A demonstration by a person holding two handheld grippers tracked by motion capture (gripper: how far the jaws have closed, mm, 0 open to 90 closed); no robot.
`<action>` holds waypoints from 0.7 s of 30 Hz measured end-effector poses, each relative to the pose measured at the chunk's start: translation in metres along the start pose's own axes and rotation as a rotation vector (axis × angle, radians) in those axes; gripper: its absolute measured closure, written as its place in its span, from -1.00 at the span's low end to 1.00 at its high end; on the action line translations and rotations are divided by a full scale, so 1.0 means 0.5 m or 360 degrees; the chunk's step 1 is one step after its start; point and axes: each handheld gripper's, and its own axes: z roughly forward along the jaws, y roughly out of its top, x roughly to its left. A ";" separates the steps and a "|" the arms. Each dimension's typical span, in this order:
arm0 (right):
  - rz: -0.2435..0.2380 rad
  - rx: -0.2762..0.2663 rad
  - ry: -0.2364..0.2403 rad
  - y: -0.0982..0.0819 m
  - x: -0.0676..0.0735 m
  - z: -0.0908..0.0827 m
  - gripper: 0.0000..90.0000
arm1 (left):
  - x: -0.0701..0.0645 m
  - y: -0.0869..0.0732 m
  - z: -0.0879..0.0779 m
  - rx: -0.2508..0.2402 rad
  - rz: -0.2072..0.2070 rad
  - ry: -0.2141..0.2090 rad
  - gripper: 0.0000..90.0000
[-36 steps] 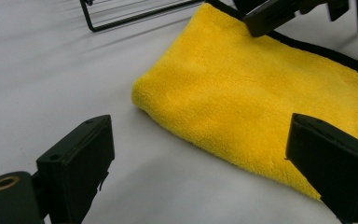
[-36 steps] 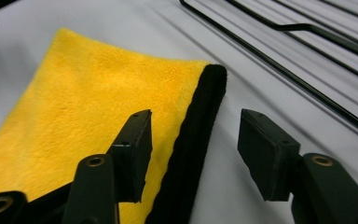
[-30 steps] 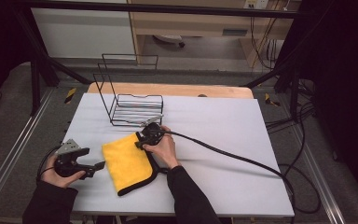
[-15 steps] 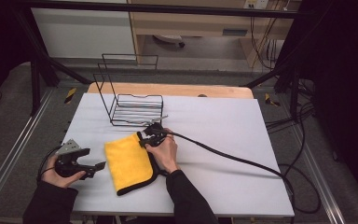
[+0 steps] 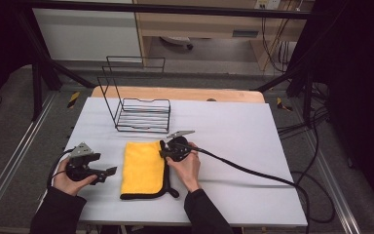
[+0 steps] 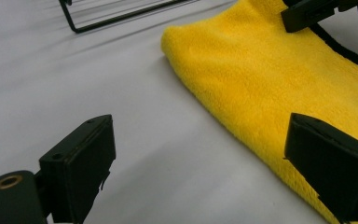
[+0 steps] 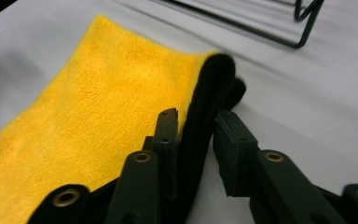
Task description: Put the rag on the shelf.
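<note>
A yellow cloth (image 5: 141,165) with a black hem lies flat on the white table (image 5: 233,131). My right gripper (image 5: 164,152) sits at the cloth's right edge near its far corner. In the right gripper view the black hem (image 7: 205,93) runs between my jaws (image 7: 196,116), which have just been opening; a thin gap shows beside one pad. My left gripper (image 5: 108,173) rests low on the table left of the cloth. Its jaws (image 6: 200,123) stand wide open and empty, and the yellow cloth (image 6: 261,70) begins just by one of them.
A black wire rack (image 5: 143,117) stands behind the cloth, close to its far edge. The right gripper's cable (image 5: 253,170) trails across the table to the right. A wooden strip (image 5: 175,93) borders the far side of the table.
The right gripper moved right and a little toward the person along the cloth's edge. The cloth lay skewed before and now lies straighter. The left gripper stayed put.
</note>
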 end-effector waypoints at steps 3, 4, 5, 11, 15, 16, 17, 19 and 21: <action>-0.0077 -0.0070 0.0014 0.003 -0.010 -0.018 0.31 | 0.003 0.024 0.019 0.0002 -0.0012 0.0006 -0.78; -0.0094 -0.0092 0.0014 0.005 -0.015 -0.025 0.22 | 0.004 0.033 0.028 0.0001 -0.0025 0.0007 -0.76; -0.0105 -0.0102 0.0015 0.006 -0.019 -0.032 0.14 | 0.005 0.041 0.036 0.0005 -0.0034 0.0007 -0.75; -0.0163 -0.0126 0.0011 0.015 -0.042 -0.048 -0.25 | 0.014 0.073 0.085 0.0033 -0.0127 0.0015 -0.42; -0.0145 -0.0097 0.0018 0.020 -0.054 -0.038 -0.37 | 0.020 0.076 0.114 0.0058 -0.0135 0.0064 -0.22; -0.0139 -0.0094 0.0022 0.021 -0.056 -0.035 -0.37 | 0.022 0.076 0.119 0.0056 -0.0132 0.0072 -0.16; -0.0139 -0.0090 0.0023 0.020 -0.057 -0.032 -0.37 | 0.022 0.075 0.124 0.0058 -0.0137 0.0069 -0.10; -0.0151 -0.0083 0.0016 0.019 -0.060 -0.025 -0.37 | 0.021 0.072 0.132 0.0081 -0.0133 0.0062 0.01; -0.0142 -0.0068 0.0014 0.016 -0.061 -0.018 -0.35 | 0.019 0.070 0.138 0.0105 -0.0132 0.0059 0.12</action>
